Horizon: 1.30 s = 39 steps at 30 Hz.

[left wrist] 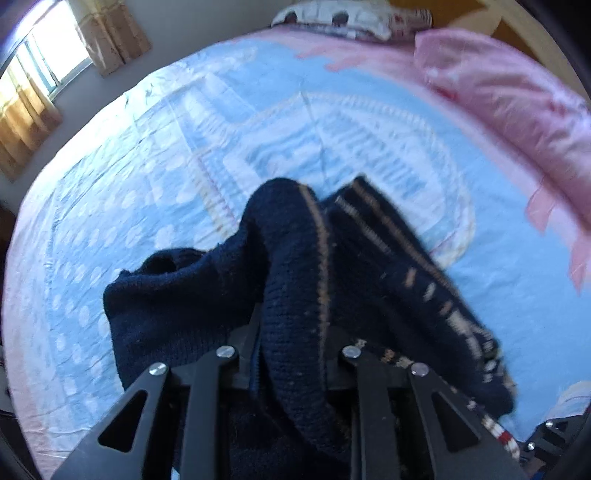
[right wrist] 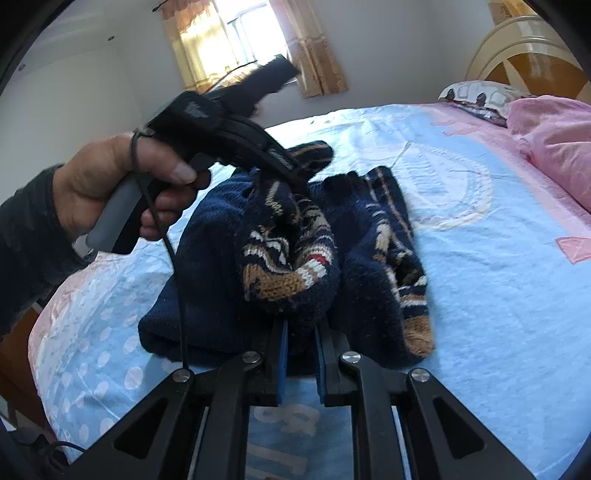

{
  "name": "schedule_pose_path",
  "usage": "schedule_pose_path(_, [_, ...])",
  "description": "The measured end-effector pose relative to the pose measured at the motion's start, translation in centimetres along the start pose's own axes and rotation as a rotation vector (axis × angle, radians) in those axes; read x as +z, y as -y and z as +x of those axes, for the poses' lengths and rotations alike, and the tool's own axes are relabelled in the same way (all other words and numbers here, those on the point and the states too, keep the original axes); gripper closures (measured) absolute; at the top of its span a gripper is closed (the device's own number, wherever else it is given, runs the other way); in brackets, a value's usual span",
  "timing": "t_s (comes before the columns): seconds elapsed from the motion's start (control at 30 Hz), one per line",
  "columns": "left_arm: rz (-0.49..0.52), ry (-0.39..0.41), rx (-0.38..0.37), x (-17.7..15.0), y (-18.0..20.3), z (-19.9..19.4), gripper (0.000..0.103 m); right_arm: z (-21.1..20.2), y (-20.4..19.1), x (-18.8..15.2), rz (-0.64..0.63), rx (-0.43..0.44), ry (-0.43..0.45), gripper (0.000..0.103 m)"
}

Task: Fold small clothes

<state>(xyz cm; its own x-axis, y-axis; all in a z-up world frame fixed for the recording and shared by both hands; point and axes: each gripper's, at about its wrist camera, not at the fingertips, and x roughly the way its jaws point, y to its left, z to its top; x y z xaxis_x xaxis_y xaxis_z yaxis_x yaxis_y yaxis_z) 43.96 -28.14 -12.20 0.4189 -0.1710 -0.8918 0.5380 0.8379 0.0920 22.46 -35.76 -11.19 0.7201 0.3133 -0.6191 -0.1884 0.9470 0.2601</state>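
Note:
A small navy knitted sweater (left wrist: 295, 280) with tan and white pattern bands is bunched on the blue bedspread (left wrist: 147, 166). My left gripper (left wrist: 291, 325) is shut on a thick fold of it, and the knit drapes over the fingers and hides the tips. In the right wrist view the sweater (right wrist: 295, 251) lies in a heap, and the left gripper (right wrist: 280, 162), held in a hand, reaches into its top. My right gripper (right wrist: 300, 325) is shut on a patterned fold at the heap's near edge, blue pads close together.
A pink quilt (left wrist: 517, 107) lies along the bed's right side, with a patterned pillow (left wrist: 351, 18) and a wooden headboard (right wrist: 524, 48) at the far end. A curtained window (right wrist: 243, 40) is beyond the bed. The bedspread (right wrist: 480, 258) stretches around the sweater.

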Motion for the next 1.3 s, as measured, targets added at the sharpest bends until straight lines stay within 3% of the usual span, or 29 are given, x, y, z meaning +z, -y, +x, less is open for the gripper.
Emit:
schedule_pose_path(0.1, [-0.034,0.056,-0.09,0.7,-0.3,-1.3,0.083,-1.0,0.4,0.5,0.012,-0.001,0.041,0.094])
schedule_pose_path(0.2, [-0.05,0.104,-0.126,1.9,0.0,-1.6,0.084,-2.0,1.0,1.1,0.025,-0.024,0.077,0.094])
schedule_pose_path(0.3, [-0.016,0.098,-0.133,3.2,1.9,-0.1,0.091,-1.8,2.6,1.2,0.065,-0.061,0.057,0.094])
schedule_pose_path(0.37, [0.005,0.08,-0.105,3.8,2.7,1.5,0.09,-1.1,3.9,1.0,0.124,-0.046,0.009,0.094])
schedule_pose_path(0.43, [0.024,0.052,-0.098,4.0,3.9,3.5,0.079,-0.2,4.9,0.5,0.173,-0.014,-0.054,0.094])
schedule_pose_path(0.53, [0.031,0.084,-0.1,3.5,4.5,3.5,0.062,0.4,5.5,0.0,0.205,0.022,-0.104,0.094])
schedule_pose_path(0.6, [0.035,0.132,-0.113,3.1,4.7,2.4,0.04,0.2,5.9,-0.2,0.221,0.031,-0.109,0.094])
schedule_pose_path(0.67, [0.038,0.194,-0.115,2.6,4.4,0.7,0.034,0.1,6.3,-0.3,0.227,0.039,-0.124,0.093])
schedule_pose_path(0.73, [0.034,0.249,-0.092,1.9,3.4,-1.5,0.021,-0.2,6.6,-0.3,0.229,0.03,-0.125,0.093])
schedule_pose_path(0.83, [0.029,0.302,-0.048,0.6,1.7,-3.3,0.015,-1.7,6.9,-0.1,0.218,-0.018,-0.072,0.09])
schedule_pose_path(0.87, [0.024,0.308,-0.028,-0.1,1.0,-3.6,0.011,-2.3,6.9,0.1,0.208,-0.052,-0.045,0.088])
schedule_pose_path(0.93, [0.008,0.333,0.014,-2.4,-0.6,-4.6,0.01,-3.9,7.4,0.7,0.225,-0.082,0.021,0.063])
schedule_pose_path(0.97, [0.006,0.338,0.022,-3.1,-1.1,-4.6,0.01,-4.4,7.8,1.1,0.254,-0.071,0.049,0.039])
schedule_pose_path(1.0, [0.004,0.341,0.034,-4.2,-1.6,-4.8,0.01,-4.7,8.0,1.6,0.279,-0.054,0.073,0.034])
schedule_pose_path(1.17, [-0.035,0.321,0.045,-8.4,-3.1,-4.7,0.007,-2.1,5.9,5.1,0.217,0.017,0.066,0.037])
schedule_pose_path(1.2, [-0.051,0.314,0.033,-9.1,-3.3,-4.5,0.007,-0.8,5.5,5.6,0.214,0.041,0.03,0.047])
schedule_pose_path(1.27, [-0.067,0.309,0.009,-10.3,-3.3,-4.2,0.005,1.3,5.4,5.9,0.228,0.055,-0.055,0.057])
schedule_pose_path(1.3, [-0.072,0.305,0.006,-10.8,-3.3,-3.9,0.005,2.3,5.3,5.7,0.229,0.051,-0.092,0.071])
